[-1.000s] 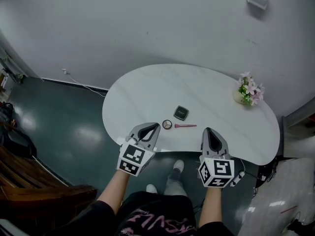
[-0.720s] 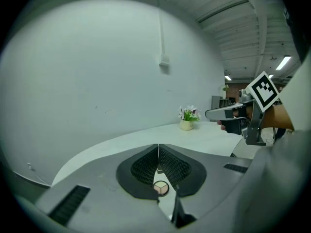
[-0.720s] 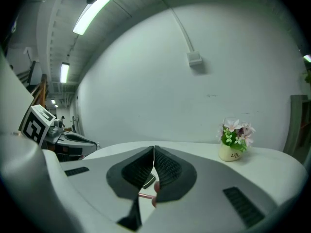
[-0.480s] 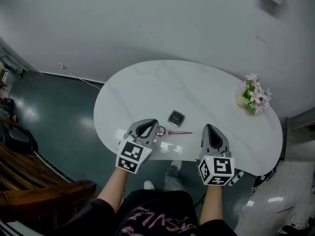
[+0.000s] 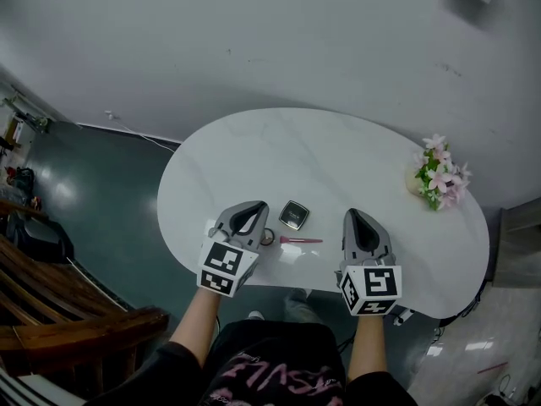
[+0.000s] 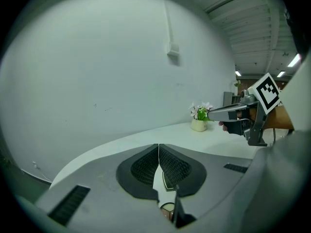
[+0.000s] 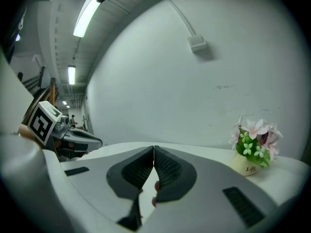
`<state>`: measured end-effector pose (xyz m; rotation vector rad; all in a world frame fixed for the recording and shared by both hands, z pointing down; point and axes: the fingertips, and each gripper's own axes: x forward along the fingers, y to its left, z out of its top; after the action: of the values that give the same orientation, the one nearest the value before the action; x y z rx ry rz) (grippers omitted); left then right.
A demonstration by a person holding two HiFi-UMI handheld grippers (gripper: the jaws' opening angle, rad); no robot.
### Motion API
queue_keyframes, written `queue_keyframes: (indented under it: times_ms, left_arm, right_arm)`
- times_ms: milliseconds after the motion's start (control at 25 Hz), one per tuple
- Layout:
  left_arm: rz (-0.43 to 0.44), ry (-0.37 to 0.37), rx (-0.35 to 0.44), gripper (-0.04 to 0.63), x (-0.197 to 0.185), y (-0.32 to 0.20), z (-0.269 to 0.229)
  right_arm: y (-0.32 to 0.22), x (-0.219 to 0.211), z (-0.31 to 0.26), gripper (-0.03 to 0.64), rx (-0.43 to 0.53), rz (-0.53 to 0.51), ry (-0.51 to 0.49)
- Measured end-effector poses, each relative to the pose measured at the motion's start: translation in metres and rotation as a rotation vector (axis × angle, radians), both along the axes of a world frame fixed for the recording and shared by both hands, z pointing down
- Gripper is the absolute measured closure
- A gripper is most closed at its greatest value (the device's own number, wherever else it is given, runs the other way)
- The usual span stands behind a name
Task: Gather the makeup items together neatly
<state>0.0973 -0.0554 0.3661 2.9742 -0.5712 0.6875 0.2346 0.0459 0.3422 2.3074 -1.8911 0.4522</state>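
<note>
Hovering with left tongs (image 5: 252, 210) and right tongs (image 5: 354, 216) both shut tight, empty, flanking the compact (image 5: 293, 215), round pot (image 5: 267, 237) and pink brush (image 5: 300, 240) near the front edge of the desk (image 5: 338, 155). Might sweep the brush off that edge if nudged carelessly.

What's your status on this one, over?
Left gripper, right gripper shut, empty. Compact, round case, pink brush lie close together on table. Path clear.

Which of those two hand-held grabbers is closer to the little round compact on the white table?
Left. The left gripper is right beside the small round compact, which peeks out at its right side. The right gripper is off to the compact's right, beyond the pink brush.
</note>
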Motion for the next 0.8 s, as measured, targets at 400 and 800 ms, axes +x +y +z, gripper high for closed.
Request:
queue_keyframes:
  times_ms: [400,800]
  left_arm:
    - [-0.038,-0.027,0.019,0.583,0.002,0.000,-0.004]
    - [-0.059,-0.025,0.027,0.583,-0.015,0.003,-0.006]
  right_arm:
    - [-0.007,0.014,0.001,0.554,0.013,-0.035,-0.027]
    - [-0.008,-0.002,-0.002,0.554,0.031,-0.039,-0.021]
